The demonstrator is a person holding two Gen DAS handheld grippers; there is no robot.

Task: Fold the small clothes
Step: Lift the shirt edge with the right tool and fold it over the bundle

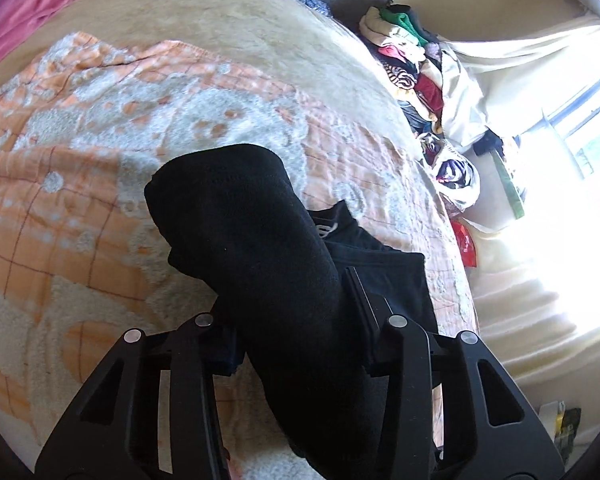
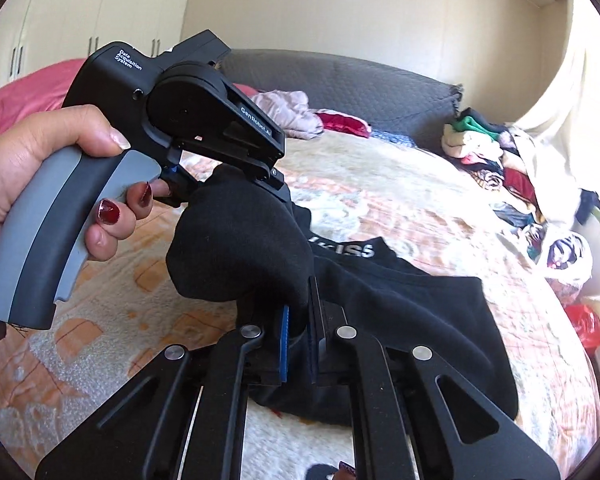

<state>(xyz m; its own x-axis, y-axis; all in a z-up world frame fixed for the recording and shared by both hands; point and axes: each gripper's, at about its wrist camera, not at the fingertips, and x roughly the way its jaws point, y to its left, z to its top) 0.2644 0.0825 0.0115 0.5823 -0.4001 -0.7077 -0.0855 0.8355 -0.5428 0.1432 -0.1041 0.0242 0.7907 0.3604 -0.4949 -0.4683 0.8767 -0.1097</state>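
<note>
- A black garment [image 2: 400, 304] is seen lifted at one end above a bed [image 2: 380, 176], the rest of it lying on an orange-and-white patterned blanket [image 1: 100, 128].
- In the right wrist view, the fingers of the right gripper [image 2: 298, 316] are closed together on a bunched fold of the black garment, which is pinched between the blue-edged pads.
- In the same view, the left gripper [image 2: 260, 184] is seen from the side, held by a hand [image 2: 40, 168] with dark red nail polish around a grey and black handle; its front end is buried in the black cloth.
- In the left wrist view, a thick roll of the black garment [image 1: 252, 232] is clamped between the fingers of the left gripper [image 1: 300, 312]; the right finger [image 1: 360, 296] is pressed against the cloth, while the left one is mostly hidden behind it.
- White lettering is printed on the flat part of the garment, but it cannot be read fully.
- A pile of mixed clothes [image 1: 404, 64] is heaped at the far edge of the bed, well apart from the black garment.
- A pale crumpled cloth [image 2: 288, 112] and a red cloth [image 2: 340, 120] are lying near a dark grey headboard [image 2: 360, 84].
- A pink cover [image 1: 32, 4] is spread at the far left of the bed.
- A bright window [image 1: 580, 120] and a pale curtain [image 1: 500, 64] are seen at the right.
</note>
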